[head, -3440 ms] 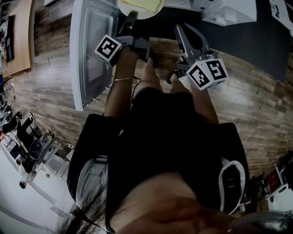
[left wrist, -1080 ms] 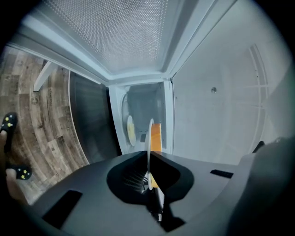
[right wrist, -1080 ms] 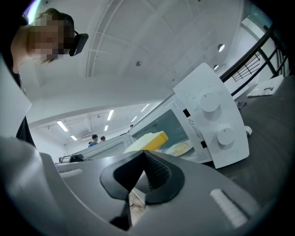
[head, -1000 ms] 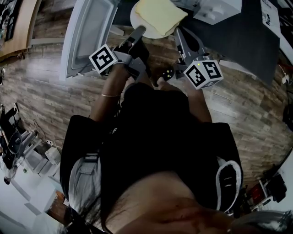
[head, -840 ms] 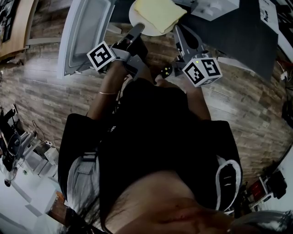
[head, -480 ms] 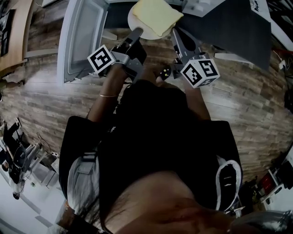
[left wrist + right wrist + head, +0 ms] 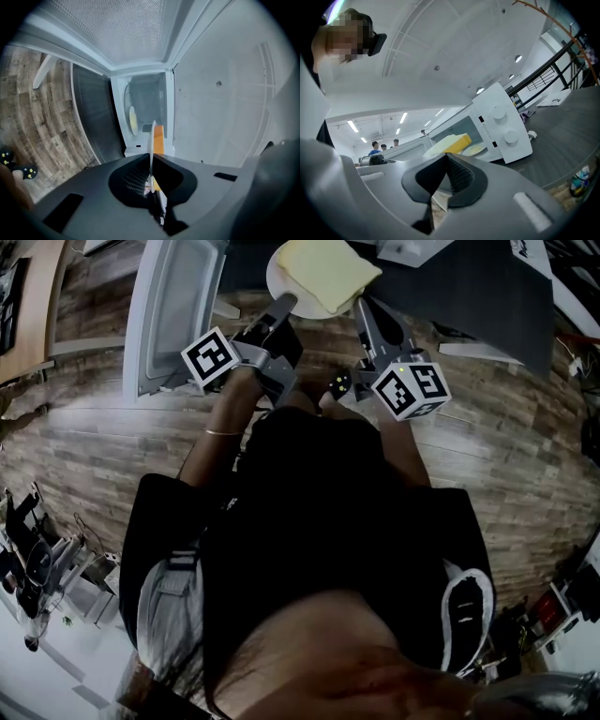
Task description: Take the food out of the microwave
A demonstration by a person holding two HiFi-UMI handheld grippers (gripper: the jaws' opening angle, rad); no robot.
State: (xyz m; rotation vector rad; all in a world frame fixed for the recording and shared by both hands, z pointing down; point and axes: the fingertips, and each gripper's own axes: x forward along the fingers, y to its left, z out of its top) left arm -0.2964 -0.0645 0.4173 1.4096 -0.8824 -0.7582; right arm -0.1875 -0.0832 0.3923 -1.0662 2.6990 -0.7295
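Looking down through the head camera, I see the white plate (image 7: 277,277) carrying one yellow slab of food (image 7: 328,268), which lies flat and covers most of it. The plate is out of the microwave (image 7: 502,125), held in the air in front of the open cavity. Inside the cavity sits the glass turntable (image 7: 474,150).

My left gripper (image 7: 285,304) is pinching the plate's near-left rim. In the left gripper view the plate runs edge-on between the closed jaws, with the slab showing on its right side. My right gripper (image 7: 361,307) is clamped on the near-right rim, and in its own view the jaws meet just under the plate.

The microwave door (image 7: 173,315) stands swung wide at the left, just beside the left gripper, so room is tight on that side. The plate hangs about over the near edge of the dark table (image 7: 487,296), which stretches away to the right. Below both grippers is wooden floor (image 7: 84,437), open toward me.

Against the frame from over three seconds back, much more of the plate now shows and it sits closer to my body. Then only its near edge peeked in at the top, and the right gripper stood spread and off the plate. Over the last second the plate has hardly shifted.
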